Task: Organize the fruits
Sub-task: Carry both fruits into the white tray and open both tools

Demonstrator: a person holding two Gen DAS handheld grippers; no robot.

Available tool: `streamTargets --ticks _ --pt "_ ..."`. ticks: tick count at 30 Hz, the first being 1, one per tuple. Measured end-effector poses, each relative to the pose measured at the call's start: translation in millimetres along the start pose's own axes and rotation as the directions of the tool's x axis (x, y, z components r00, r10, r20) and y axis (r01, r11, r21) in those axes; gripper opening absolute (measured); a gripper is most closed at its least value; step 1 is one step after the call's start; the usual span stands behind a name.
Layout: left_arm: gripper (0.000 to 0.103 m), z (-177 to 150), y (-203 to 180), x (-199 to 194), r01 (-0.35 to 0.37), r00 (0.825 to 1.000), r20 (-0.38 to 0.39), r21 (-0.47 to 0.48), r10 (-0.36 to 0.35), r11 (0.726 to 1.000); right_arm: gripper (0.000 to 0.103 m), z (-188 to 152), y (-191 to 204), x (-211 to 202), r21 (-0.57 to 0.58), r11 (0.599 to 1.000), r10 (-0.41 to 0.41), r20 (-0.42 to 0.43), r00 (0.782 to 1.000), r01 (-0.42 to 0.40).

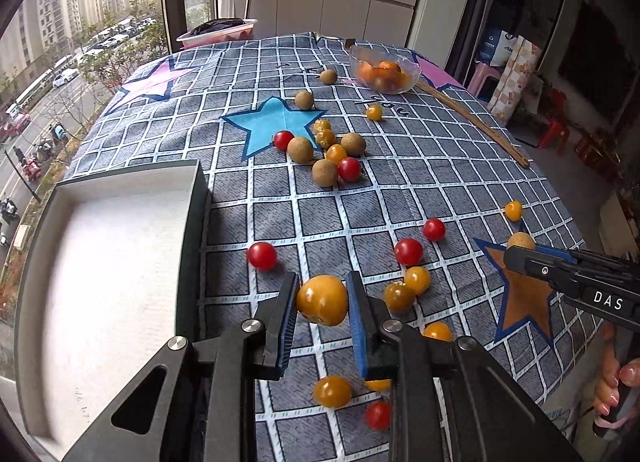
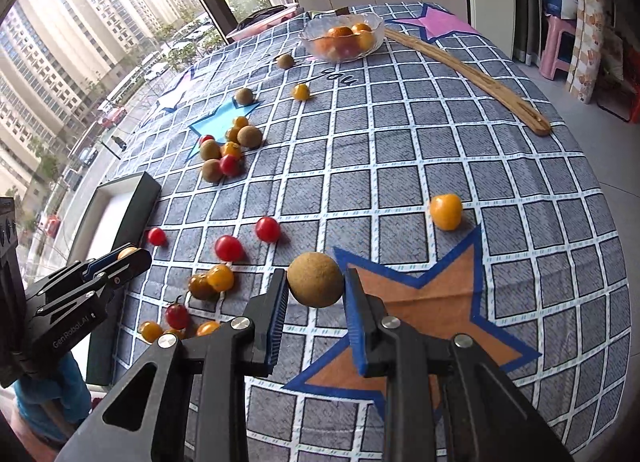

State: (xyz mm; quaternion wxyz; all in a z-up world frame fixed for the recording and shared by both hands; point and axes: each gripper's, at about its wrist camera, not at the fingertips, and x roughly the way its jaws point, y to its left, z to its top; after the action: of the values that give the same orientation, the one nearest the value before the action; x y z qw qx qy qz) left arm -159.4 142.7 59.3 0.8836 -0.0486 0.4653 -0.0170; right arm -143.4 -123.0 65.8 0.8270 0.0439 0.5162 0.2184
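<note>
Fruits held: 1 yellow tomato (image 1: 322,300), 1 brown longan (image 2: 315,280); roughly 5 red tomatoes (image 1: 262,256) loose.

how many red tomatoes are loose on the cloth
6 red tomatoes: two in the far cluster, one near the white tray, two mid-cloth, one at the near edge. The glass bowl may hide more.

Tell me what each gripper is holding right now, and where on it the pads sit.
The left gripper pinches a yellow tomato by its opposite sides. The right gripper clamps a brown round fruit across its middle.
</note>
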Motion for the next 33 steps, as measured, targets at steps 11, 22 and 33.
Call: streamTargets --ticks 11,22,33 --pt "0.026 -52 108 -46 -0.196 0.981 -0.021 -0.115 0.195 0.974 0.030 -9 131 9 -0.194 0.970 0.132 -0.072 0.989 -0.144" --pt "0.026 -89 186 -39 -0.299 0.953 -0.109 -0.229 0.281 0.926 0.030 -19 245 65 -0.341 0.918 0.144 -0.185 0.972 -0.201" --pt "0.026 -95 188 -40 -0.310 0.951 -0.087 -0.215 0.298 0.926 0.031 -27 282 119 -0.419 0.898 0.017 -0.272 0.962 -0.135"
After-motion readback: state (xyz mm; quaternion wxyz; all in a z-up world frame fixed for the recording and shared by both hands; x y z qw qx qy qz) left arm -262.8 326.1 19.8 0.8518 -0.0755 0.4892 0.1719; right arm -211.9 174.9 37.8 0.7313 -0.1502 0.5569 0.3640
